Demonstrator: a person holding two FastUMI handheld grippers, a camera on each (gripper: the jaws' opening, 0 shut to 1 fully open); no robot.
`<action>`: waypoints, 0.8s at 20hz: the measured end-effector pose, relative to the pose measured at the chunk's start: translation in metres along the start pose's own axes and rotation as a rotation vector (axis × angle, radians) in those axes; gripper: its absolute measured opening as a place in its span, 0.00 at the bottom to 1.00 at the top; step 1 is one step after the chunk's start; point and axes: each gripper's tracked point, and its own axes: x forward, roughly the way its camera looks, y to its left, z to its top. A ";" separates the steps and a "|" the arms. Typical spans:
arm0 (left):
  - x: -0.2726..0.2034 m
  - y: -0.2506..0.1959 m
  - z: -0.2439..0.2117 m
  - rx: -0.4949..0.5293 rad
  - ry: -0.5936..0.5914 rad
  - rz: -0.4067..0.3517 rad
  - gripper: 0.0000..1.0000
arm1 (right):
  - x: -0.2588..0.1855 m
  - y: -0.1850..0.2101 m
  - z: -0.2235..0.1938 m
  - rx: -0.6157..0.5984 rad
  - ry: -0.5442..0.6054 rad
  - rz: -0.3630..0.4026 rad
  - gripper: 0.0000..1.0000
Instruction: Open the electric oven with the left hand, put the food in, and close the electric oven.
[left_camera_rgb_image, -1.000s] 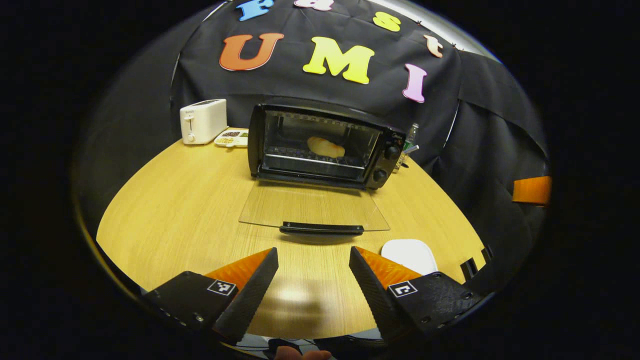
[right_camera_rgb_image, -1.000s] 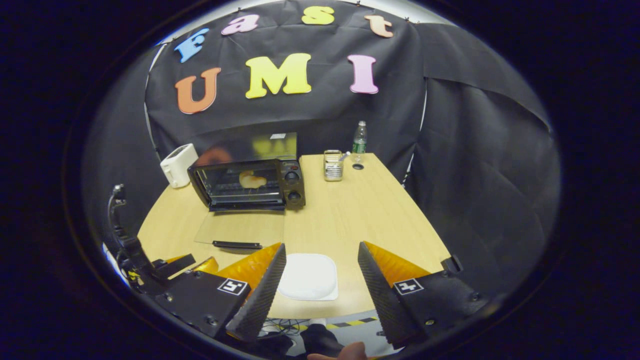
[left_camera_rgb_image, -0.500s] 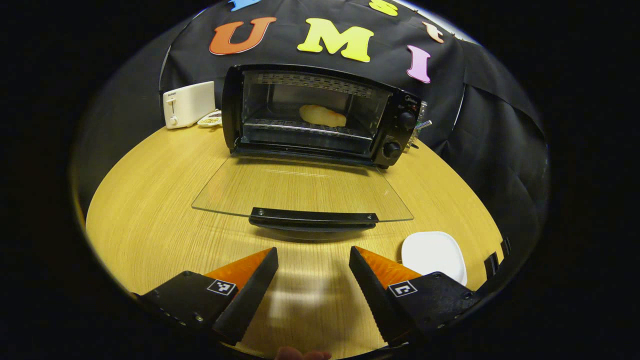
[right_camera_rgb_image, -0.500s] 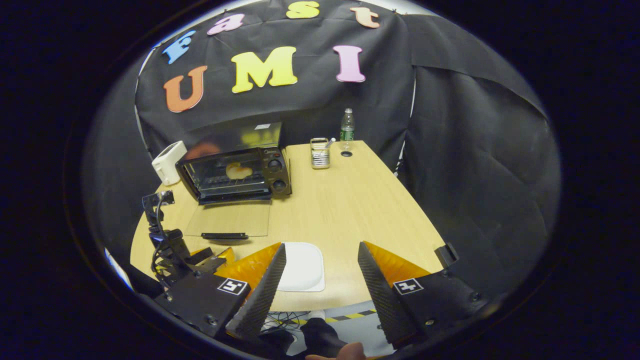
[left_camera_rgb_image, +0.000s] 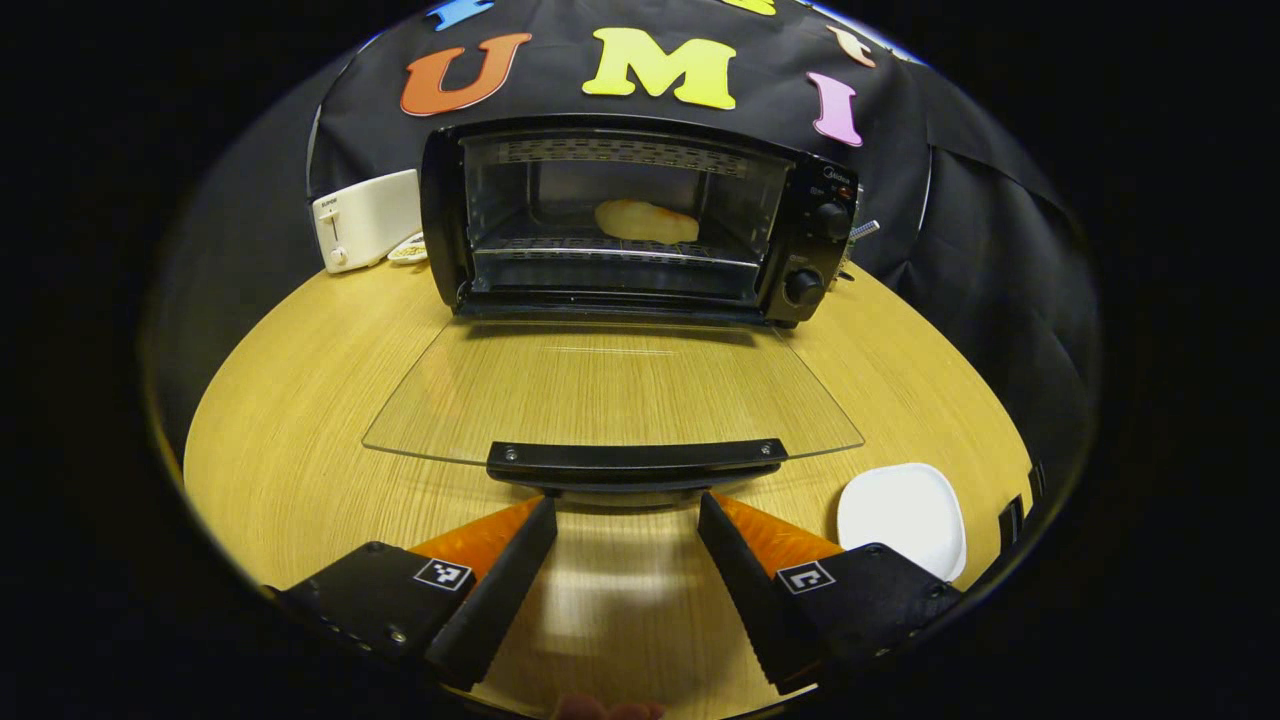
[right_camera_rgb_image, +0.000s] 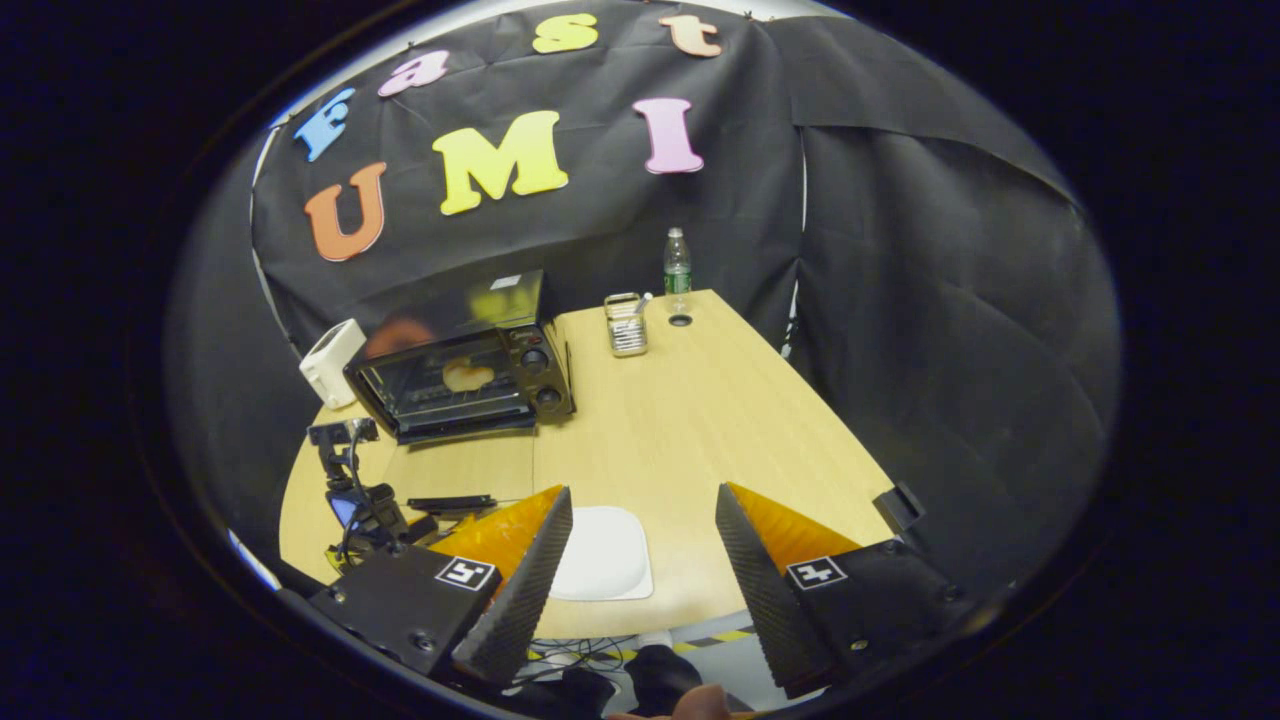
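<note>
1. White toaster (left_camera_rgb_image: 365, 217) stands at the upper left of the left gripper view, on the wooden table (left_camera_rgb_image: 300, 400), just left of the electric oven (left_camera_rgb_image: 640, 220).
2. Black and boxy, the electric oven fills the upper centre of that view. Its glass door (left_camera_rgb_image: 610, 390) is folded all the way down and lies flat over the table, with the black door handle (left_camera_rgb_image: 635, 460) at its near edge.
3. Inside the oven, the food (left_camera_rgb_image: 645, 220), a pale bread-like piece, lies on the wire rack toward the back.
4. At the bottom centre, the left gripper (left_camera_rgb_image: 627, 520) has its jaws wide apart and holds nothing; the tips sit just short of the door handle, without touching it.
5. Toward the lower right, a white plate (left_camera_rgb_image: 905, 505) lies bare on the table.
6. In the right gripper view, the oven (right_camera_rgb_image: 455, 375) sits left of centre, the plate (right_camera_rgb_image: 605, 555) at bottom centre between the fingers of the right gripper (right_camera_rgb_image: 637, 510), which is spread wide and empty.
7. A metal holder (right_camera_rgb_image: 626, 323) and a water bottle (right_camera_rgb_image: 677, 270) stand at the table's far end, upper centre.
</note>
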 end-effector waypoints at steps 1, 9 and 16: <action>0.000 0.000 -0.001 -0.005 0.003 -0.004 0.94 | 0.000 0.001 -0.001 0.008 0.003 0.001 0.91; -0.039 -0.006 0.062 0.015 -0.102 -0.041 0.96 | 0.003 0.014 -0.005 0.046 0.015 0.017 0.91; -0.038 -0.001 0.158 0.086 -0.286 -0.034 0.96 | -0.006 0.023 0.006 0.036 -0.042 0.016 0.91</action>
